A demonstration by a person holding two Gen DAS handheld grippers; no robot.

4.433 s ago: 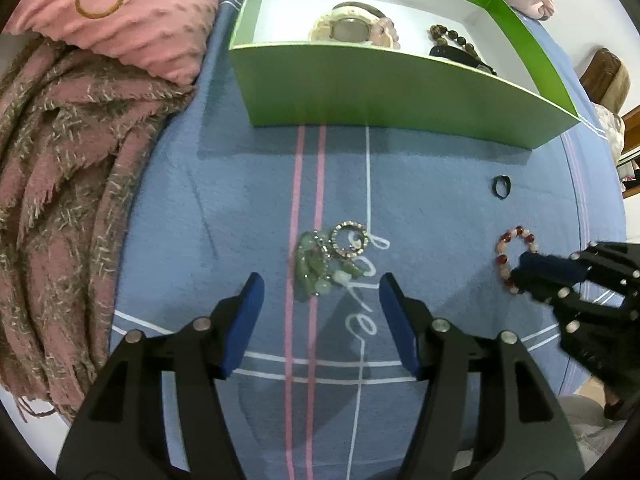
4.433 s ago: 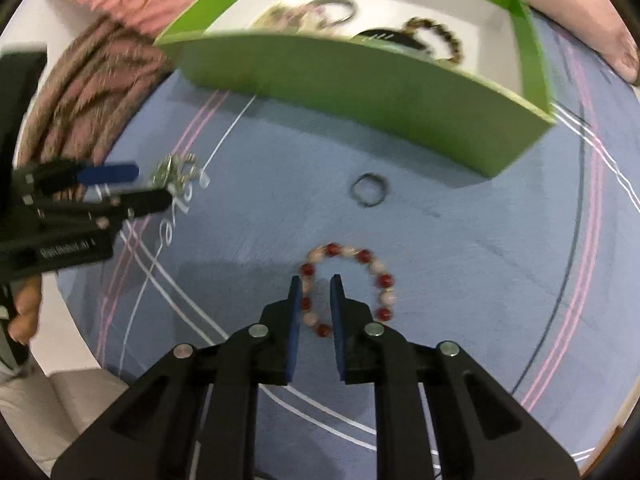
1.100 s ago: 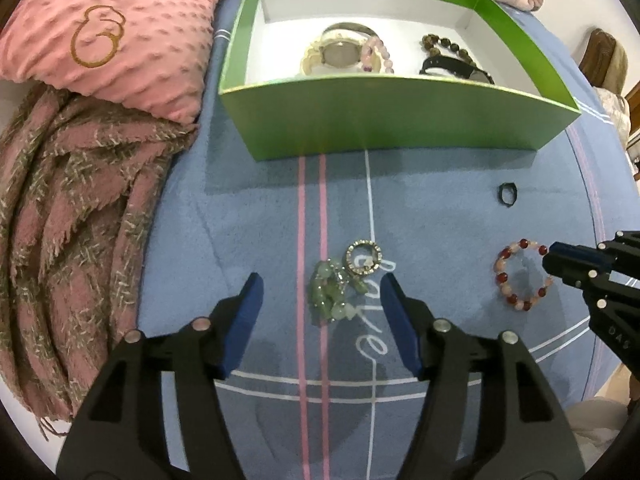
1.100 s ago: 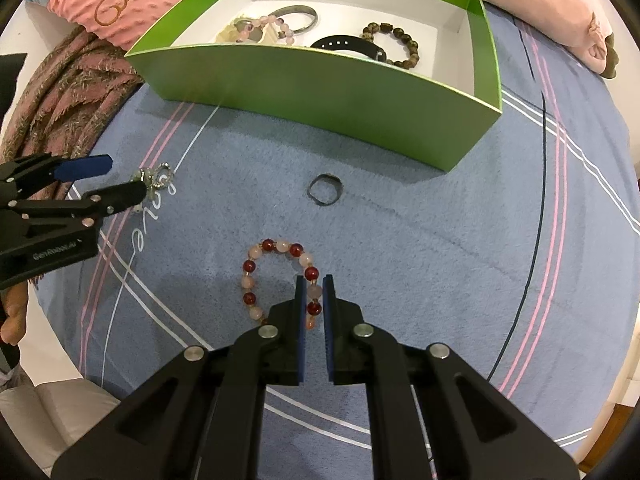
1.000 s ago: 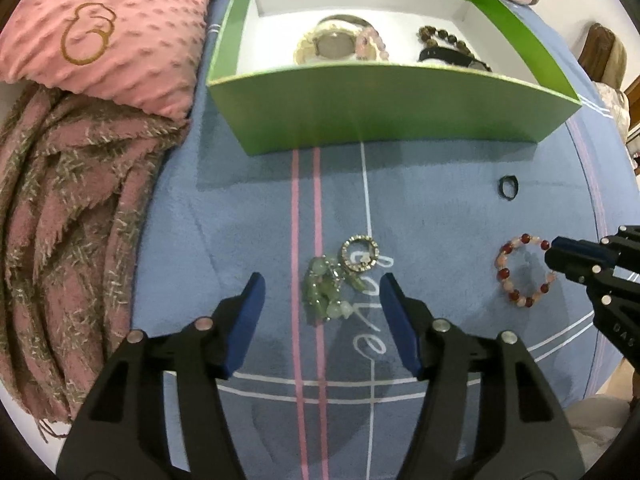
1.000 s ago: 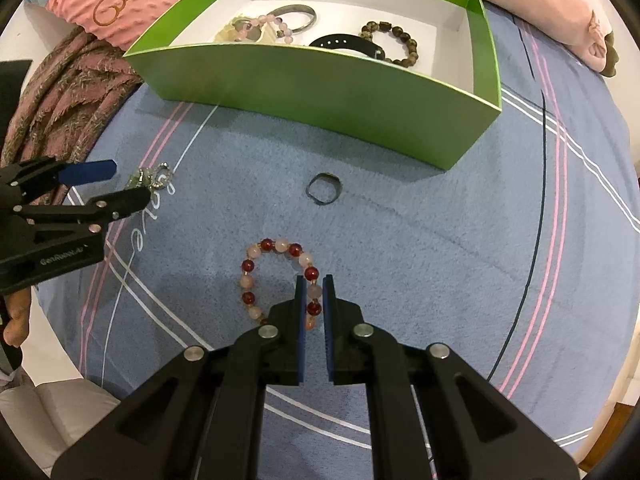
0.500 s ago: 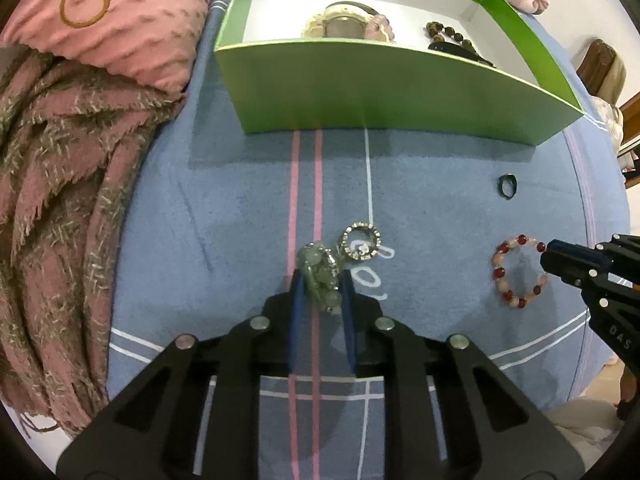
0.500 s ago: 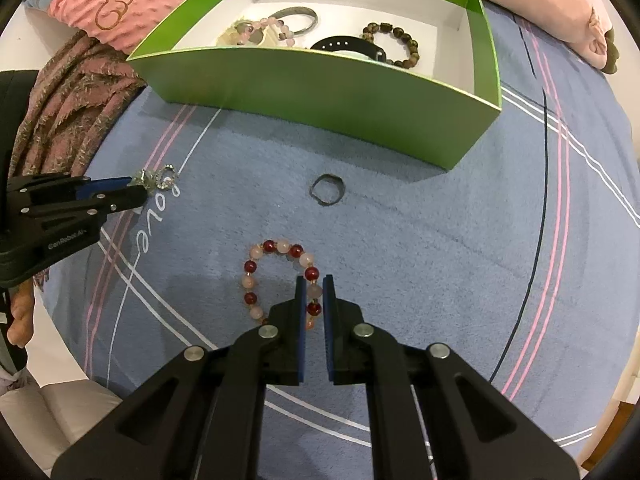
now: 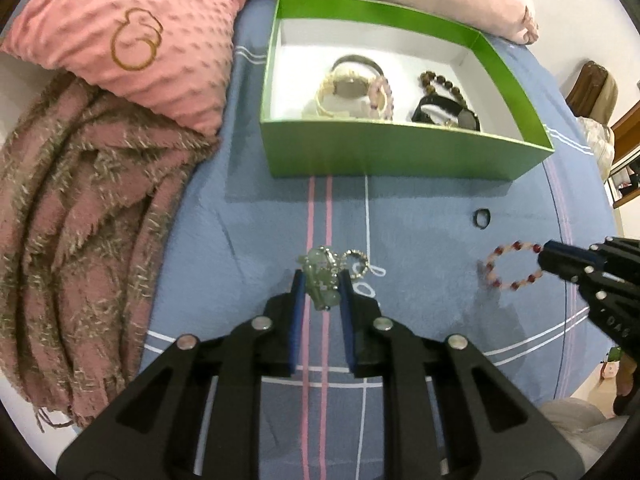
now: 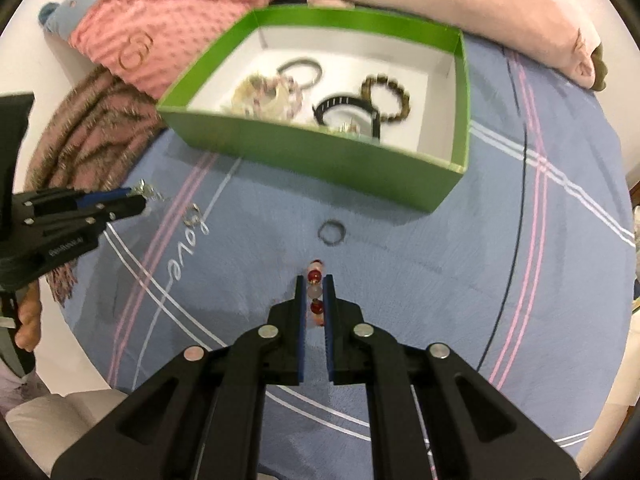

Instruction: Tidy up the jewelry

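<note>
1. The left gripper (image 9: 322,289) is pinching a green charm (image 9: 320,280) between its two blue pads; the pads are pressing on both sides of it.
2. A small sparkling ring (image 9: 356,260) is hanging on the charm's metal chain, just beside the right pad and over the blue bedspread (image 9: 420,220).
3. The right gripper (image 10: 315,292) is pressed together on a red-and-pink bead bracelet (image 10: 315,282); some beads are showing between the pads and above the tips.
4. In the left wrist view, the bracelet (image 9: 514,266) is hanging as an open loop from the tip of the right gripper (image 9: 550,258), and a faint shadow is lying on the bedspread under it.
5. A dark ring (image 10: 331,232) is lying on the bedspread between the right gripper and the green box (image 10: 320,156), apart from both.
6. The box is standing open on the bedspread, beyond both grippers. Inside it are lying a gold watch (image 9: 344,88), a pink bead bracelet (image 9: 382,94), a brown bead bracelet (image 9: 440,82) and a black band (image 9: 440,114).
7. A pink pillow (image 9: 132,32) is lying to the left of the box, and a pink-brown scarf (image 9: 72,220) is lying below the pillow, at the left edge of the bedspread.
8. A person's hand (image 10: 30,312) is holding the left gripper at the left edge of the right wrist view.
</note>
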